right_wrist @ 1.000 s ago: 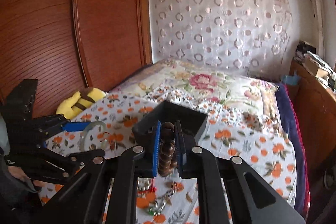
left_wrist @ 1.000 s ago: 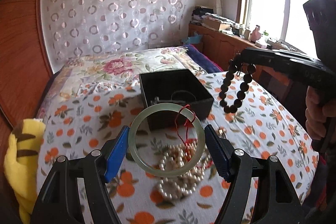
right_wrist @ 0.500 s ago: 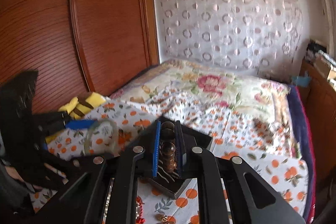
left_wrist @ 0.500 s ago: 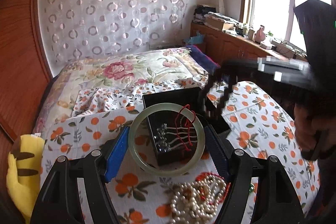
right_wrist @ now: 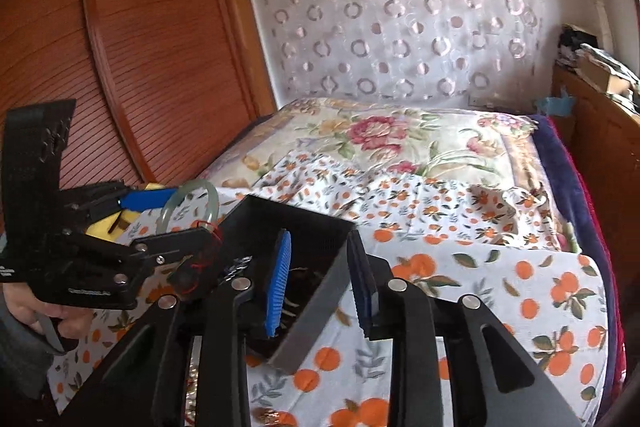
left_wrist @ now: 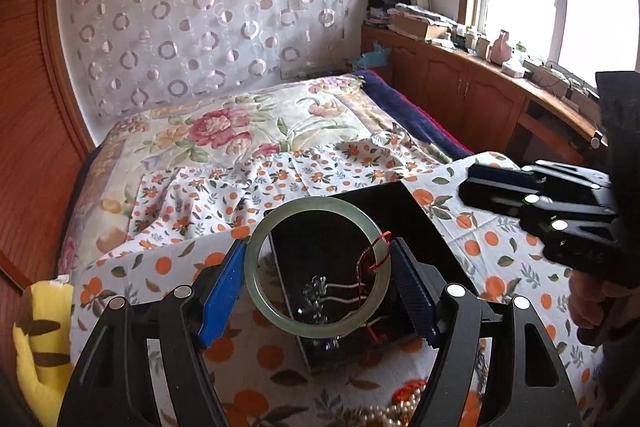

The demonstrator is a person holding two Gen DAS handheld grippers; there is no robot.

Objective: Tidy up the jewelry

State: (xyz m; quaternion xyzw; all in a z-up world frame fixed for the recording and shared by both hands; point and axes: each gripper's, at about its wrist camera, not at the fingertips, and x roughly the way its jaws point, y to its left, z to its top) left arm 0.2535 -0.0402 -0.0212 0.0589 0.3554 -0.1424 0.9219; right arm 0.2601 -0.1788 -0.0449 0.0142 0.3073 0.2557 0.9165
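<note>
My left gripper (left_wrist: 318,277) is shut on a pale green jade bangle (left_wrist: 256,247) with a red thread, held upright just above the black jewelry box (left_wrist: 424,223). Chains and a beaded piece lie inside the box. My right gripper (right_wrist: 320,279) is open and empty, its fingers straddling the box's near right wall (right_wrist: 320,291). The bangle (right_wrist: 212,193) and the left gripper (right_wrist: 160,223) also show at the left of the right wrist view. The right gripper body (left_wrist: 540,203) shows at the right of the left wrist view.
The box sits on an orange-patterned cloth (left_wrist: 496,259) over a floral bedspread (left_wrist: 224,127). A pearl necklace (left_wrist: 384,415) and red beads lie near the front. A yellow plush toy (left_wrist: 40,339) lies left. A wooden wardrobe (right_wrist: 140,47) stands left, cabinets (left_wrist: 460,87) right.
The right gripper opened and let the dark bead bracelet go into the box. My left gripper carried the bangle forward to above the box.
</note>
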